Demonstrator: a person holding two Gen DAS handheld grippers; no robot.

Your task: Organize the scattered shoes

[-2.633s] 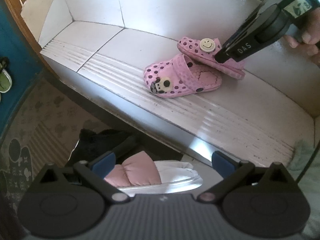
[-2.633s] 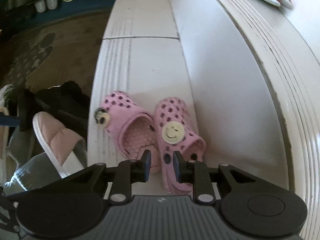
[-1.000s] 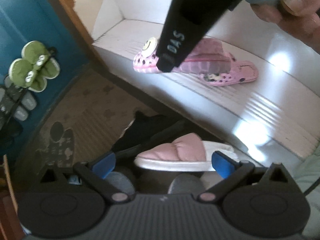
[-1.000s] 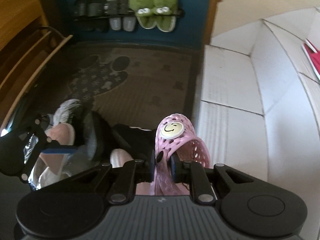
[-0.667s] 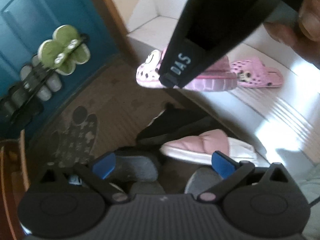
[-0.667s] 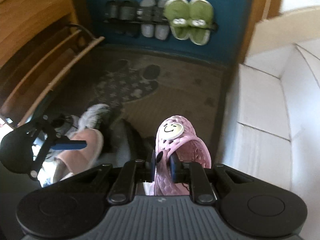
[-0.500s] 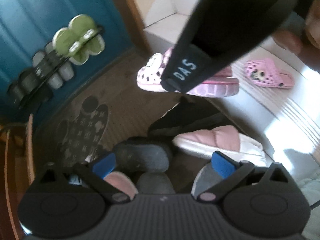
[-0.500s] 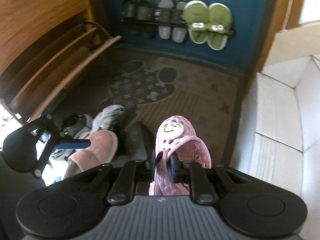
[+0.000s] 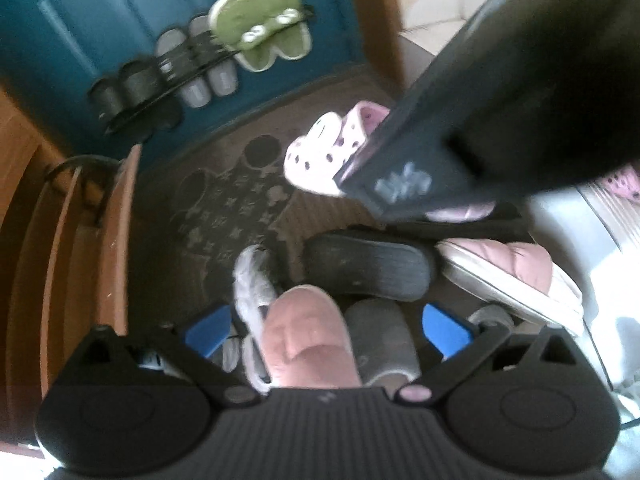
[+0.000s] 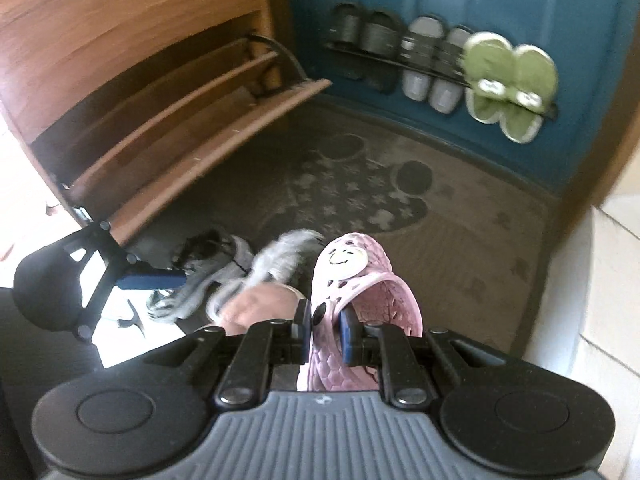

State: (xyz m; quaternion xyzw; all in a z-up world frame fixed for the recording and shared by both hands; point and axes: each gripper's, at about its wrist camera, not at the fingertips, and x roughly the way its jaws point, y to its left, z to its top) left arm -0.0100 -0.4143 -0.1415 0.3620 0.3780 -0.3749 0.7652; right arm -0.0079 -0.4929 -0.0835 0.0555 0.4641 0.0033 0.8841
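Note:
My right gripper (image 10: 325, 326) is shut on the side wall of a pink perforated clog (image 10: 356, 280) with a smiley badge and holds it in the air above the brown mat. The same clog (image 9: 320, 160) shows in the left wrist view under the dark body of the right gripper (image 9: 460, 152). Its mate (image 9: 622, 182) lies on the white step at the right edge. My left gripper (image 9: 326, 328) is open and empty above a pile of shoes, over a pink padded slipper (image 9: 308, 344). It also shows in the right wrist view (image 10: 132, 276).
The pile holds a second pink slipper (image 9: 508, 276), a black sole (image 9: 368, 268), a grey slipper (image 9: 380, 340) and grey sneakers (image 10: 256, 276). A wooden shoe rack (image 10: 192, 128) stands at left. A rail on the blue door (image 10: 440, 68) holds black, grey and green slippers.
My right gripper lifted the smiley clog off the white step and carried it left over the mat, toward the wooden rack. My left gripper swung left over the pile, still open.

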